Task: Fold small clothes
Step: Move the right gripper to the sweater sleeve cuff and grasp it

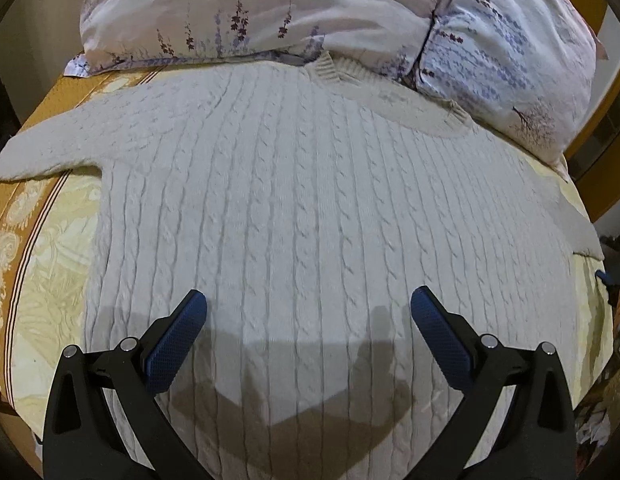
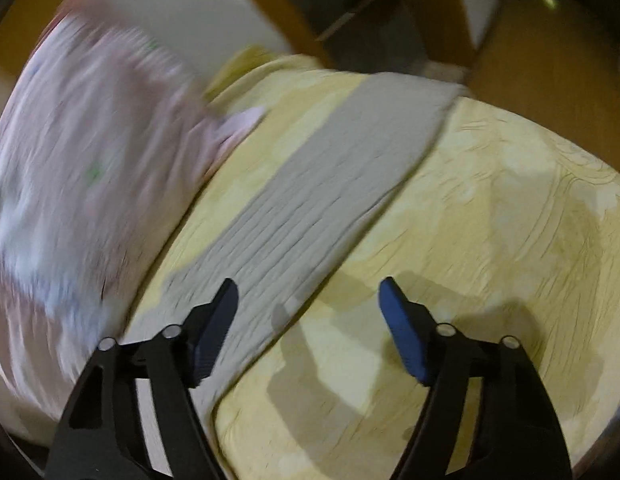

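The cream cable-knit wool sweater (image 1: 294,184) lies flat on the bed, under the gaping, empty left tool (image 1: 308,306). Soft, floppy: pinch the sleeve (image 2: 310,200) ahead of the gaping right tool (image 2: 308,296).

— anything readable from where i'm sitting? any tag, brand or number?

— none that i can make out. the cable-knit sweater (image 1: 294,200) shows only its knit ribs, and no label shows at its collar.

— and the quilt (image 1: 270,4) just behind the sweater?

— printed sprigs and branches, no letters.

— the bedsheet (image 1: 50,248) under the sweater?

— a yellow ornamental pattern with brown stripes along the edge, no writing. in the right wrist view everything is smeared by blur, so if any lettering is there, i can't read it.
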`<state>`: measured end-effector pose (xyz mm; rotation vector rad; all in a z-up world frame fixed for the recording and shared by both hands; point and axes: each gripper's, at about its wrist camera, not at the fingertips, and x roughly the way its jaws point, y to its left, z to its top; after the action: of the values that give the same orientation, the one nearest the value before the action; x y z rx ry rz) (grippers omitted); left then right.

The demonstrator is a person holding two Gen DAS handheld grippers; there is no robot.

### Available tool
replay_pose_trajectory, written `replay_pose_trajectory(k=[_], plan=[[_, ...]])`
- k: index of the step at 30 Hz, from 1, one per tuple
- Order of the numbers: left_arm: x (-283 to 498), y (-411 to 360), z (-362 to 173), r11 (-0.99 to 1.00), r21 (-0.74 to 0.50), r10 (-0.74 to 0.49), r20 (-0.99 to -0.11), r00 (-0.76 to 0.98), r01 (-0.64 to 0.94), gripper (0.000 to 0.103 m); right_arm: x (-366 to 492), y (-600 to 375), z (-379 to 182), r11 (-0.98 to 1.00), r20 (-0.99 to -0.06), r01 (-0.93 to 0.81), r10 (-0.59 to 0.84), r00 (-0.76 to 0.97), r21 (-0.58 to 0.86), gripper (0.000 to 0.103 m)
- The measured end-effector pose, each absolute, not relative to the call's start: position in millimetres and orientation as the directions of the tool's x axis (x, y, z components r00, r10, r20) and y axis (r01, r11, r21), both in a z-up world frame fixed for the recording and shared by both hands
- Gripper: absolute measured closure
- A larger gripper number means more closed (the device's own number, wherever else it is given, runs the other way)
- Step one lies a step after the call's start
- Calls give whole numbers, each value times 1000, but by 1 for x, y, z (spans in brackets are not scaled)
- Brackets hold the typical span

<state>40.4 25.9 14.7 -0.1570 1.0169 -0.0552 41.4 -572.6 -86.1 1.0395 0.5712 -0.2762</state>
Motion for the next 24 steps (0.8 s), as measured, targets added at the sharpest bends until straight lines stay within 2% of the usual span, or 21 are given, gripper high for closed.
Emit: replay_pose_trajectory(k=[6, 11, 12, 14, 18, 24], plan=[[49, 30, 19, 983, -175, -125, -847, 517, -49, 1, 54, -596, -96, 412, -511, 446, 57, 857, 794, 48], [54, 34, 23, 977, -204, -145, -847, 511, -61, 1, 51, -612, -107, 334, -482, 441, 47, 875, 833, 76], [55, 35, 25, 975, -213, -151, -846, 512, -64, 1, 52, -612, -109, 328, -483, 444, 40, 875, 833, 79], [56, 37, 26, 971, -230, -165, -843, 513, -66, 1, 52, -610, -109, 355, -503, 460, 33, 864, 814, 92], [61, 43, 30, 960, -269, -194, -837, 512, -76, 2, 51, -603, -97, 418, -502, 454, 7, 865, 787, 95], [71, 50, 33, 949, -309, -231, -824, 518, -68, 12, 47, -567, -42, 575, -396, 321, 6, 918, 753, 96]])
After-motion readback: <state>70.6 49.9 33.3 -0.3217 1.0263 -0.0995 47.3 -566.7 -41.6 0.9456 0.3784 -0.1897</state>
